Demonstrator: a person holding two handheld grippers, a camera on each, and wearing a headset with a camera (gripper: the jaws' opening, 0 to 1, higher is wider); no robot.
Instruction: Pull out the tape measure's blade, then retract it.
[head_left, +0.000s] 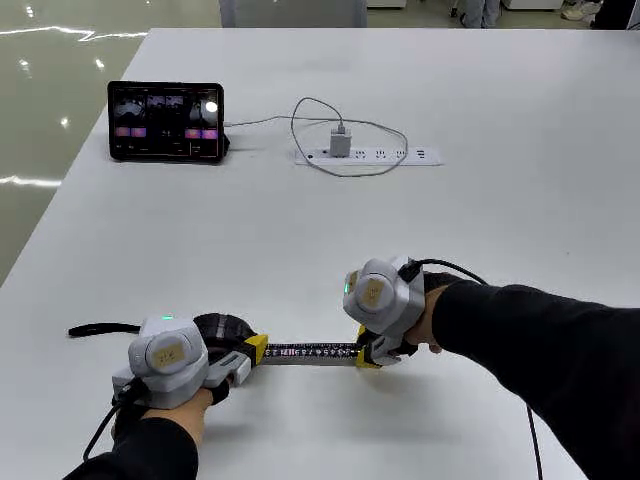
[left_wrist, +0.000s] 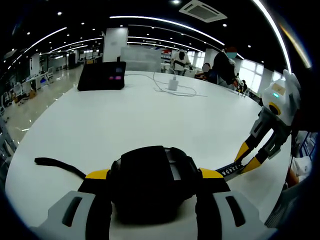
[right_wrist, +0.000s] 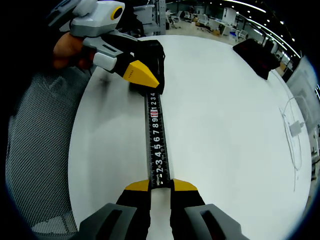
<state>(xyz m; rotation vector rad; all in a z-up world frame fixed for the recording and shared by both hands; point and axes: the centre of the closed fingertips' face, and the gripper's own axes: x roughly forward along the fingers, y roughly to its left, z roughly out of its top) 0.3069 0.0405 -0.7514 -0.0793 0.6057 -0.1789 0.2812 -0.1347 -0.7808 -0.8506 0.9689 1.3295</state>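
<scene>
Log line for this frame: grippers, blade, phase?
left gripper: shut on case | right gripper: shut on blade end | blade: partly out, over table | phase: direction unclear

left tongs (head_left: 255, 350) — jaws clamped wide | right tongs (right_wrist: 161, 185) — jaws pinched, seemingly tight | both low, tips facing

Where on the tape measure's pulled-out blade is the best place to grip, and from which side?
Probably the free tip of the narrow black numbered blade, approached end-on from the side opposite the rounded black case. The strip lies flat and straight on the white table, so pulling stays along it. The right gripper pinches there; the left gripper clamps the case.
</scene>
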